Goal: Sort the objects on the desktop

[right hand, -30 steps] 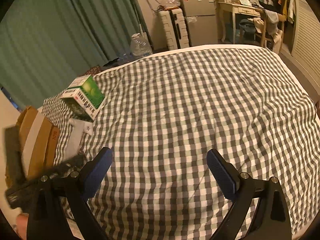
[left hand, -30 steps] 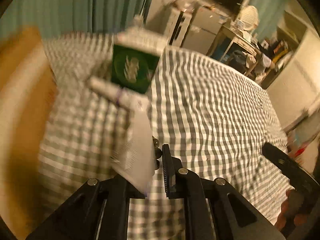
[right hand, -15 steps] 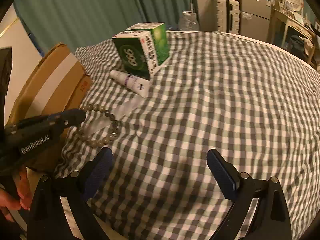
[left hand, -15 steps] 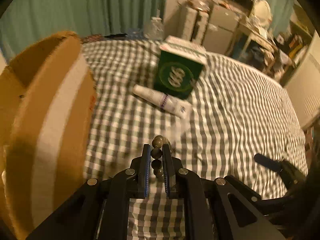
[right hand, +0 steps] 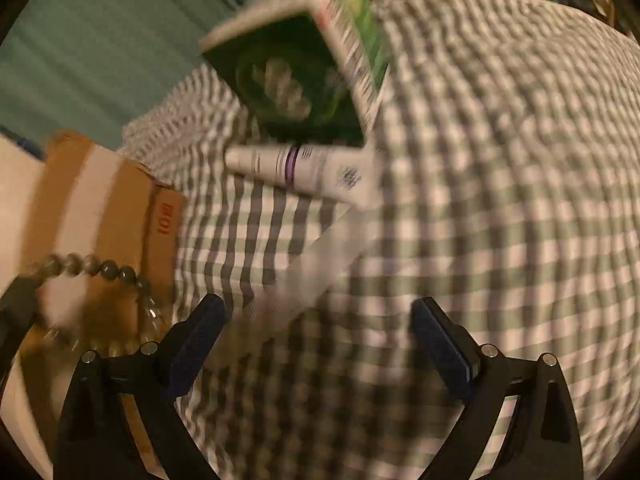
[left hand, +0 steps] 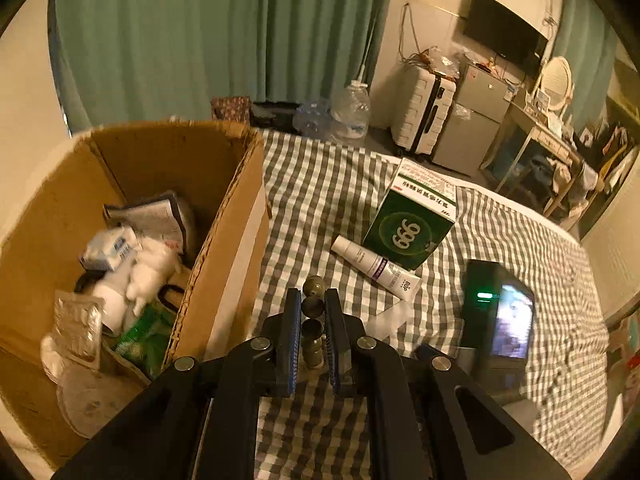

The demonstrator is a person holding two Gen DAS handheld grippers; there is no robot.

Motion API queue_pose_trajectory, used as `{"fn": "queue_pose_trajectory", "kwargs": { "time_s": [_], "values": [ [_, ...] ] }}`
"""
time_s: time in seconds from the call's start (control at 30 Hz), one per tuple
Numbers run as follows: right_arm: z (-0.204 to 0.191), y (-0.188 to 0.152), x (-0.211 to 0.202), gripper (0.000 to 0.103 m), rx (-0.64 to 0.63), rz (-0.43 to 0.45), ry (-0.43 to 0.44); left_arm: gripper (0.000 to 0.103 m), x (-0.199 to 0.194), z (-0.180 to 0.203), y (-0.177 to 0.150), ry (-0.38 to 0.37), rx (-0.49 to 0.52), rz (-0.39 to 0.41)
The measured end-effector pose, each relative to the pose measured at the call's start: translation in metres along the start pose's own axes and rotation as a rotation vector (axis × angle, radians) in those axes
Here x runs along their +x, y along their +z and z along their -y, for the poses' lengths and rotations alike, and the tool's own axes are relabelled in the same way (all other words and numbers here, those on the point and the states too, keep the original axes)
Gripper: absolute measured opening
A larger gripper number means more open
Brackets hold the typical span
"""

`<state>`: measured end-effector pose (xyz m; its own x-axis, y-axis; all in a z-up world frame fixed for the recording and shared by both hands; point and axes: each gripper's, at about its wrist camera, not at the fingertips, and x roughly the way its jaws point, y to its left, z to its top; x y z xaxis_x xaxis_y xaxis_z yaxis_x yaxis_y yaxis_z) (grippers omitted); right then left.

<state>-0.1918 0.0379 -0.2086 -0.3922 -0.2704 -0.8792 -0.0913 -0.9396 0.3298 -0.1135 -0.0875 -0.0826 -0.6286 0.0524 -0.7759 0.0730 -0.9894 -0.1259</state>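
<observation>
My left gripper (left hand: pixel 312 308) is shut on a string of dark beads (left hand: pixel 313 307), held above the checked cloth beside the open cardboard box (left hand: pixel 224 216). The beads (right hand: pixel 96 268) hang in a loop at the left of the right wrist view, in front of the box (right hand: pixel 100 208). A green "999" carton (left hand: pixel 412 224) stands on the cloth with a white tube (left hand: pixel 376 268) lying against it. My right gripper (right hand: pixel 316 324) is open and empty, close above the cloth, facing the tube (right hand: pixel 300 170), the carton (right hand: pixel 296 80) and a flat clear packet (right hand: pixel 316 264).
The box holds several packets, a white plush toy (left hand: pixel 148 264) and green wrapping. The right gripper's device with a lit screen (left hand: pixel 508 320) shows beside my left gripper. Beyond the bed are a water bottle (left hand: pixel 352 108), a suitcase, a small fridge and a desk.
My left gripper has lifted and swung left with the beads, so the inside of the box now shows. My right gripper has moved in close to the tube and carton; its view is blurred.
</observation>
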Motion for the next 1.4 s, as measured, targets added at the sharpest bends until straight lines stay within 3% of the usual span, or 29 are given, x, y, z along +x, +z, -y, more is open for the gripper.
{"fn": "queue_pose_trajectory", "kwargs": {
  "time_s": [0.07,0.1,0.13,0.17,0.23,0.27,0.4,0.53,0.63,0.67,0.7,0.77,0.9,1.03,1.13,1.3,1.4],
  "values": [
    [-0.012,0.001,0.006,0.092,-0.017,0.019,-0.063,0.011,0.002,-0.006,0.002,-0.002,-0.018,-0.006],
    [-0.015,0.001,0.006,0.068,-0.031,0.032,-0.086,0.011,0.004,-0.008,0.002,0.000,-0.024,-0.008],
    [-0.016,0.001,0.003,0.053,-0.060,0.055,-0.117,0.011,0.005,-0.010,0.002,-0.008,-0.028,-0.010],
    [-0.010,0.002,-0.004,0.027,-0.063,0.074,-0.103,0.011,0.003,-0.012,0.002,-0.017,-0.031,-0.012],
    [0.010,0.003,-0.014,0.001,-0.032,0.055,-0.024,0.011,0.005,-0.010,0.001,-0.025,-0.029,-0.017],
    [0.018,0.003,-0.019,0.000,-0.034,0.043,-0.007,0.011,0.007,-0.008,0.000,-0.024,-0.022,-0.020],
    [0.055,-0.004,-0.059,0.000,-0.105,0.069,-0.065,0.011,0.014,-0.001,-0.005,-0.028,-0.003,-0.045],
    [0.090,-0.008,-0.090,0.000,-0.084,0.080,0.026,0.011,0.015,0.011,-0.008,-0.031,0.021,-0.048],
    [0.087,-0.010,-0.086,0.003,-0.062,0.059,0.121,0.011,0.009,0.018,-0.008,0.014,0.057,-0.020],
    [0.081,-0.009,-0.083,0.012,-0.059,0.053,0.138,0.011,0.006,0.020,-0.007,0.039,0.073,-0.001],
    [0.073,-0.009,-0.078,0.030,-0.054,0.053,0.150,0.011,0.003,0.021,-0.006,0.061,0.087,0.018],
    [0.055,-0.005,-0.068,0.044,-0.060,0.079,0.159,0.011,0.002,0.020,-0.005,0.062,0.087,0.025],
    [0.029,0.016,-0.057,0.044,-0.211,0.125,0.153,0.011,0.010,0.012,-0.005,0.030,0.042,0.002],
    [-0.001,0.030,-0.041,0.045,-0.565,0.151,0.062,0.011,0.012,0.004,-0.003,0.015,-0.010,0.004],
    [-0.015,0.035,-0.033,0.045,-0.715,0.149,0.074,0.011,0.011,-0.001,0.001,0.030,-0.029,0.019],
    [-0.034,0.053,-0.005,0.046,-0.752,0.142,0.083,0.011,0.020,-0.008,0.001,0.023,-0.057,0.003],
    [-0.034,0.062,0.028,0.046,-0.714,0.034,0.045,0.011,0.024,-0.006,0.001,0.021,-0.042,0.001]
  ]
}}
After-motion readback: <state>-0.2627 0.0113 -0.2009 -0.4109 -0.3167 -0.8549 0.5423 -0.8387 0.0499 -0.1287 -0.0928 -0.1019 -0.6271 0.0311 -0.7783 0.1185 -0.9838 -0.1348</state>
